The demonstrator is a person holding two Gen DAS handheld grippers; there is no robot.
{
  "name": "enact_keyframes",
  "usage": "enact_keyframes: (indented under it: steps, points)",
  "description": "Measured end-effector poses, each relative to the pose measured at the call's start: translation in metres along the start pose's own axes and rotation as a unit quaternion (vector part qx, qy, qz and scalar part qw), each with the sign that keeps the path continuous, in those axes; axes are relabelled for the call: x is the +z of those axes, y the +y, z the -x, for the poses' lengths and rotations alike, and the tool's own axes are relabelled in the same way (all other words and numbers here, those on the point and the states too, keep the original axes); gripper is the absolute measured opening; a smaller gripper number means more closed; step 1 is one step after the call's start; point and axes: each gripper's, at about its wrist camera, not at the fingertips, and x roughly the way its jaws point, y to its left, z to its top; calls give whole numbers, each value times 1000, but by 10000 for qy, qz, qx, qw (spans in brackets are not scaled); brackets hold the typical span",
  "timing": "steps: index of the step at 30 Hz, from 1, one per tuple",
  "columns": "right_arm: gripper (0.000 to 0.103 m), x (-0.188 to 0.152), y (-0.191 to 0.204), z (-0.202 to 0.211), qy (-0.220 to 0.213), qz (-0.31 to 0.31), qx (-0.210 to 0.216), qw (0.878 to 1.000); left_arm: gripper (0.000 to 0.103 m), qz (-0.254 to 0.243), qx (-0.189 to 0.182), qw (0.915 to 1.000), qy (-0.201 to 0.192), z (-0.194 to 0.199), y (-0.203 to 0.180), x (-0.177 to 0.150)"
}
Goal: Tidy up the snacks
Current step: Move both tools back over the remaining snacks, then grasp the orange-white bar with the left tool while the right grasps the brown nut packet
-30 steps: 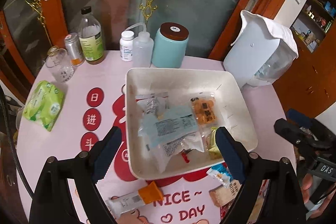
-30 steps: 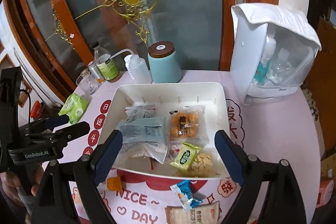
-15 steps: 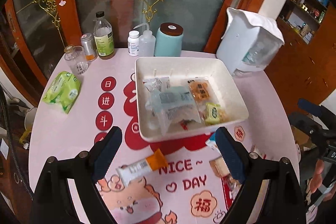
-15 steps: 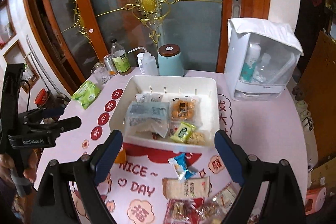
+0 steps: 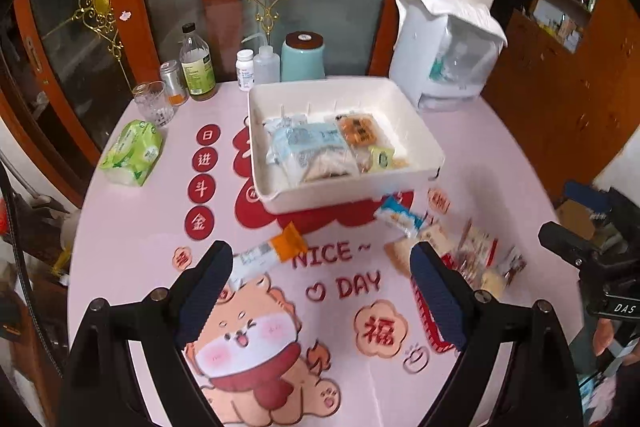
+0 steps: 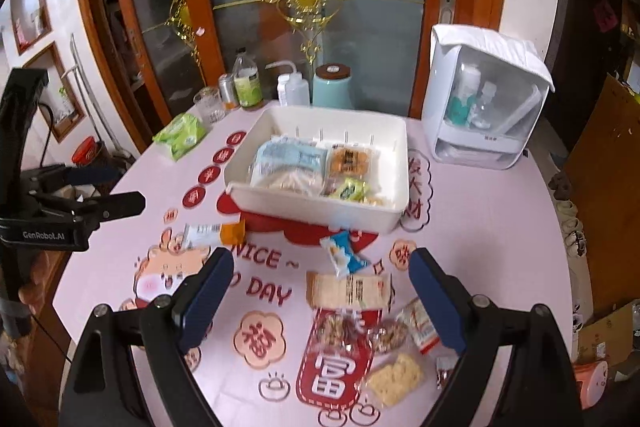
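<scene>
Hovering high with both tongs spread wide and empty — left gripper [image 5: 320,291], right gripper [image 6: 320,291]. Beyond them, white bin [image 6: 394,215] already half filled; loose snack packets [image 6: 348,291] just ahead of right tongs, orange-ended bar [image 5: 268,253] near left — probably next.

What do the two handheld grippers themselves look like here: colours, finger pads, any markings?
Both are matte black. The left gripper and right gripper each carry two dark-blue ribbed pads on angular black fingers with silver screws. Seen from outside, the left body reads "GenRobot.AI", the right "DAS", in white lettering.
</scene>
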Motion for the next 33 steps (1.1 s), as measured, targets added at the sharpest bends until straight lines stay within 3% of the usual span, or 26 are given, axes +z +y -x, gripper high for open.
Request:
enact_keyframes:
  steps: [7, 14, 22, 33]
  points:
    - [90, -34, -5, -21, 410, -33, -17, 9992, 90, -496, 168, 9979, 385, -9, -14, -30]
    - [90, -52, -15, -53, 793, -94, -484, 9956, 90, -1044, 199, 9913, 774, -47, -1, -38]
    - [77, -68, -23, -118, 1569, -760, -282, 9843, 90, -1940, 157, 9715, 1355, -119, 22, -35]
    - [75, -84, -19, -180, 2222, -958, -407, 9694, 90, -2258, 23, 9538, 1979, -217, 50, -33]
